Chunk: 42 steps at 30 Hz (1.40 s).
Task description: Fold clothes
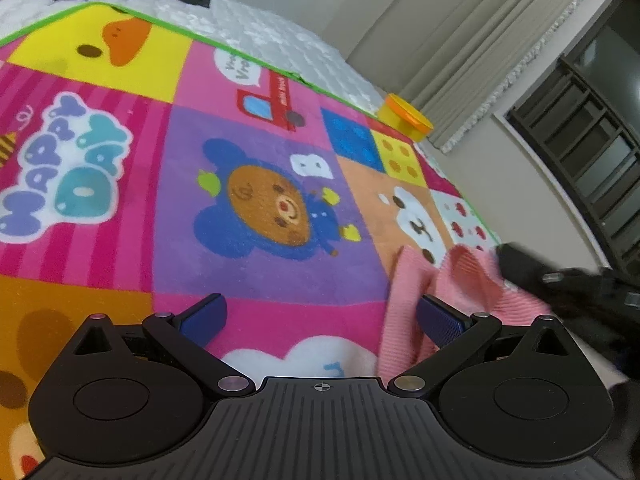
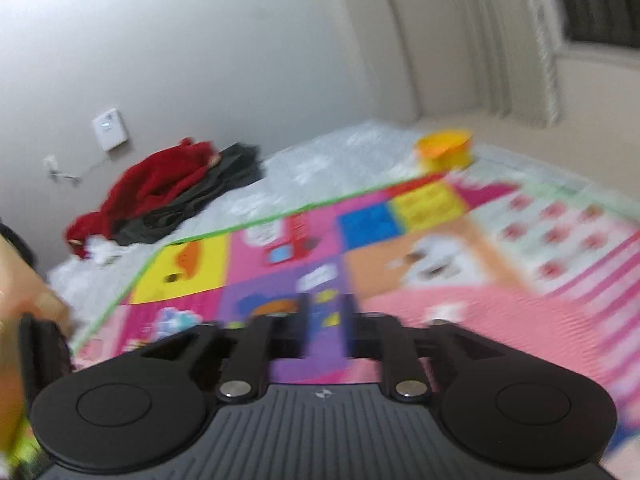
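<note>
- Left gripper (image 1: 322, 322): jaws stood wide apart, empty, beside the pink garment (image 1: 448, 292).
- Right gripper (image 2: 327, 322): jaws nearly together, nothing between; view blurred.
- Garment lay on the patterned mat (image 1: 248, 152).

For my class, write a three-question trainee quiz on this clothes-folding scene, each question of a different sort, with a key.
1. True or false: the left tool is open, holding nothing.
2. The pink ribbed garment lies on: A) the colourful cartoon mat; B) the white quilted cover; C) the yellow tub.
3. Fill in: beside the dark garment in the pile by the wall lies a ___ one.

Key: 1 true; 2 A; 3 red. The right tool is blurred; its fingers look nearly closed, with a narrow gap.
</note>
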Each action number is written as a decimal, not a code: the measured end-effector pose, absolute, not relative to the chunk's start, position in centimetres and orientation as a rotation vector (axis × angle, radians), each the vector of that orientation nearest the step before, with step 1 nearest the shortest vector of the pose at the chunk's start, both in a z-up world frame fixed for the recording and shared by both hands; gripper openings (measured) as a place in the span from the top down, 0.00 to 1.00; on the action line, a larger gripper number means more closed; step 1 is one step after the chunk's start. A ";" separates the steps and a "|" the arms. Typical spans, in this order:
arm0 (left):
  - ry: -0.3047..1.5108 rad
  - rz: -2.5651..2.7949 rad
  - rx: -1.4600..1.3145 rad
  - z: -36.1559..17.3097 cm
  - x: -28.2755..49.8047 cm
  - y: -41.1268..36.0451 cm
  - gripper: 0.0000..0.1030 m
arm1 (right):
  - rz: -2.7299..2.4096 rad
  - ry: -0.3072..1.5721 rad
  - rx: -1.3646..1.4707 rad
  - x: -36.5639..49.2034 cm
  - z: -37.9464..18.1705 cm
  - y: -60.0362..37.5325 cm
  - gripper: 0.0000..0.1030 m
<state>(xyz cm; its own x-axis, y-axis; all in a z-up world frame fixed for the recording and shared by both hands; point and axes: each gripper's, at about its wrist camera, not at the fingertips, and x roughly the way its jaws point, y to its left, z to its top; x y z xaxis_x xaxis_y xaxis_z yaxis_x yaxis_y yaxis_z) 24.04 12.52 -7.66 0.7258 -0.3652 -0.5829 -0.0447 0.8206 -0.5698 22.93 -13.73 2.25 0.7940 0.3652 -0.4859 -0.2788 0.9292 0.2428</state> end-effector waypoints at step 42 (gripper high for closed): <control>0.634 -0.520 -0.379 -5.9 20.4 1.7 0.97 | -0.171 0.524 0.215 16.5 -5.3 -25.7 0.00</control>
